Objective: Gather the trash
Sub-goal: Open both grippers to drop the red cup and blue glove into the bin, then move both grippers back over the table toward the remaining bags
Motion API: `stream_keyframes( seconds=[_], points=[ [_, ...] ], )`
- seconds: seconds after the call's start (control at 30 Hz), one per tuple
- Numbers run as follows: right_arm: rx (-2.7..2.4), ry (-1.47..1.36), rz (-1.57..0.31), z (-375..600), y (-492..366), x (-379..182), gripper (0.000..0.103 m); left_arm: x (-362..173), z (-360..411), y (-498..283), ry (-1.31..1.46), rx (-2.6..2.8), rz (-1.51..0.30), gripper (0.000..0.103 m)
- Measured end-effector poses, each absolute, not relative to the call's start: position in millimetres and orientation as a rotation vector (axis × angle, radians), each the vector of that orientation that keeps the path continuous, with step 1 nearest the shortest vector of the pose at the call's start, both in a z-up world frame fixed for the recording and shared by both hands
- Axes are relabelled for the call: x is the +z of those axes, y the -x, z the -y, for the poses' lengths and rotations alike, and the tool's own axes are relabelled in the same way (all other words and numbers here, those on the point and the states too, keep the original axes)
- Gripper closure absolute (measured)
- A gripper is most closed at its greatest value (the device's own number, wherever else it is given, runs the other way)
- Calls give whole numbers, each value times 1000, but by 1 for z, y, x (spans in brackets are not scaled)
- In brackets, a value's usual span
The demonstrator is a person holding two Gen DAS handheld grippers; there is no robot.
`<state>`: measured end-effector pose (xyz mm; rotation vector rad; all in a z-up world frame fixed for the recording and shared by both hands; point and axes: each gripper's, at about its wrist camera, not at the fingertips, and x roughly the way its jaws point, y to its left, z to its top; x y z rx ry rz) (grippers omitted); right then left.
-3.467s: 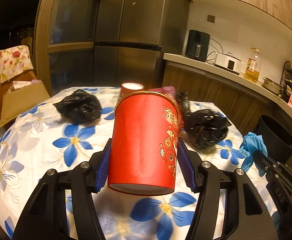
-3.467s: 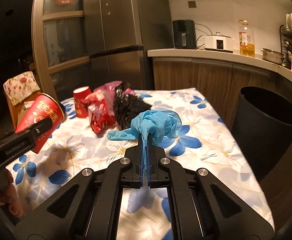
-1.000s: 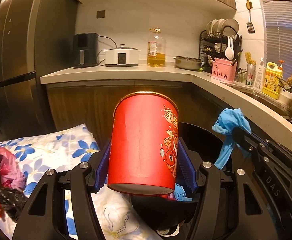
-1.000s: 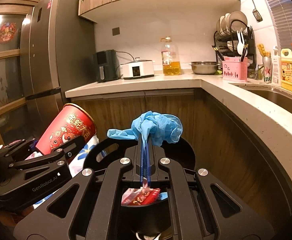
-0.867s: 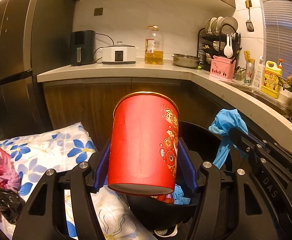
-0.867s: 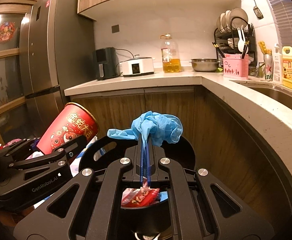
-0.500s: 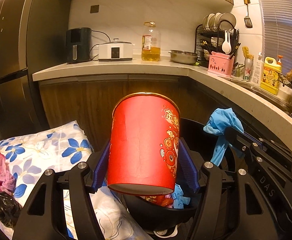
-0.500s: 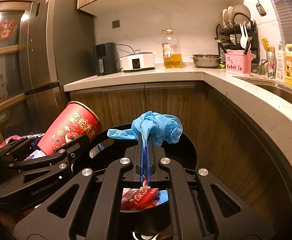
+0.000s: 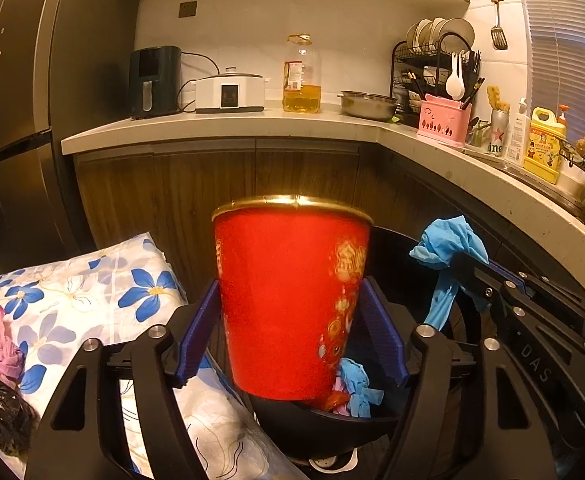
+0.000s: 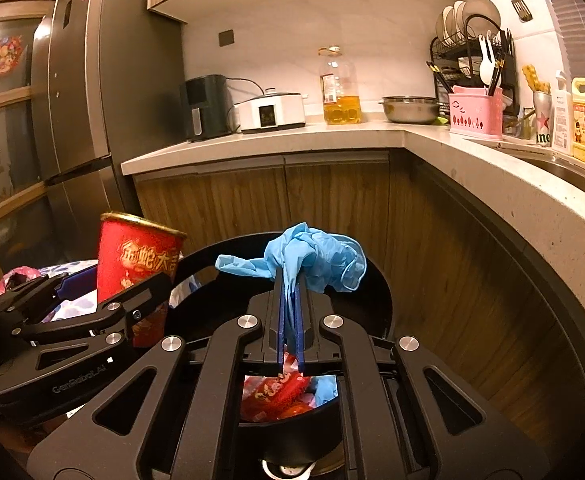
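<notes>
The left gripper (image 9: pixel 292 320) had just been opening, its blue pads (image 9: pixel 196 332) standing clear of the red paper cup (image 9: pixel 292 296) between them; the cup hung upright over the black trash bin (image 9: pixel 324 424). Beside it, the right gripper (image 10: pixel 290 316) was clamped on a crumpled blue glove (image 10: pixel 312 260) above the same bin, where red wrappers (image 10: pixel 276 396) lay. The floral tablecloth (image 9: pixel 92 300) lay to the left.

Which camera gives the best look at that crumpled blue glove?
The right wrist view: the blue glove sits centred, pinched in the right claw above the black bin. The left wrist view shows the same glove only from the side, near the frame's right, partly behind the claw.
</notes>
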<state>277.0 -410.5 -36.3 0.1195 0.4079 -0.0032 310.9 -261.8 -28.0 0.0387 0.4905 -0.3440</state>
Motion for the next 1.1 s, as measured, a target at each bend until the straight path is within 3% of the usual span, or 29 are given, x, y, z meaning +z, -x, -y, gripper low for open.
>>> stream_keyframes(
  seconds=[0.23, 0.3, 0.6, 0.7, 0.83, 1.1],
  points=[
    [-10, -127, -422, 413, -280, -41, 86, -29, 252, -313, -11, -326, -489, 22],
    [-12, -130, -422, 414, -280, -42, 78, -29, 248, -313, 9, -323, -495, 19],
    [-7, -135, -424, 408, -275, -42, 59, -27, 224, -297, 42, -271, -500, 15],
    [-7, -135, -418, 403, -268, -40, 49, -27, 213, -288, 50, -241, -503, 7],
    [-12, -141, -408, 395, -257, -37, 29, -26, 199, -269, 42, -207, -492, 6],
    [-31, -148, -400, 378, -231, -27, 19, -24, 162, -240, 70, -143, -485, 6]
  ],
)
